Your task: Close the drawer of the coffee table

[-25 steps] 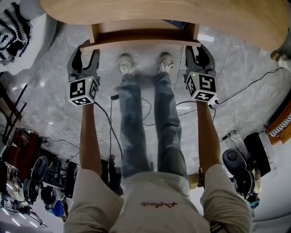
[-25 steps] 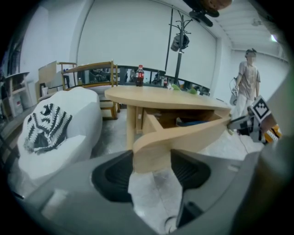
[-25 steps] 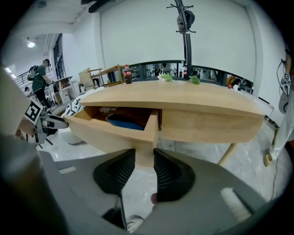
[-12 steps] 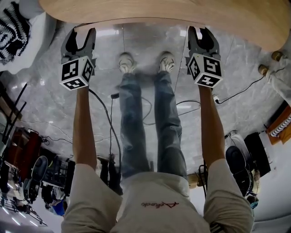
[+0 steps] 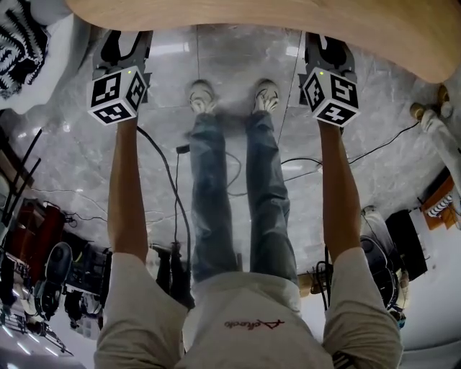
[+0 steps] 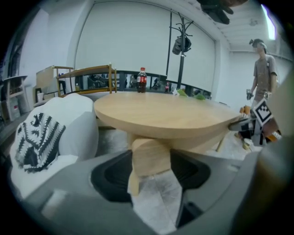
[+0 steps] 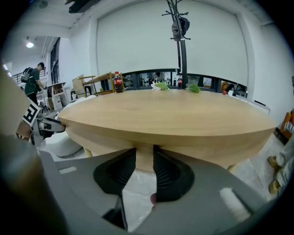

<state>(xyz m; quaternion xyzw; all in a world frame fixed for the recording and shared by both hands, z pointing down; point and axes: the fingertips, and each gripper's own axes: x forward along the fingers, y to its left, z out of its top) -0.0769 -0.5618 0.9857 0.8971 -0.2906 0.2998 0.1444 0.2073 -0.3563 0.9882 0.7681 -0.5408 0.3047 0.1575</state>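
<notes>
- the drawer is out of my sight. in the head view none of it shows past the near rim of the coffee table's worktop, so it lies tucked under that top.
- the same rim cuts off the tips of my left gripper and right gripper. only their bodies and marker cubes show below it.
- in the left gripper view my fingers stand wide apart, with a block of pale wood showing between them under the top. i cannot tell whether it is the drawer's end or part of the frame, or whether either pad touches it.
- in the right gripper view my fingers are apart too, but with a narrower gap, and they have just been closing a little. a thin strip of wood shows in that gap, and any contact is hard to make out.
- a second ago the drawer stuck out toward me, its open box in plain view, with a gripper at each front corner.
- half a second ago only its front edge still showed under the rim.
- both grippers have since moved away from my body, up to the rim.
- my shoes are on the same spot of the marble floor.
</notes>
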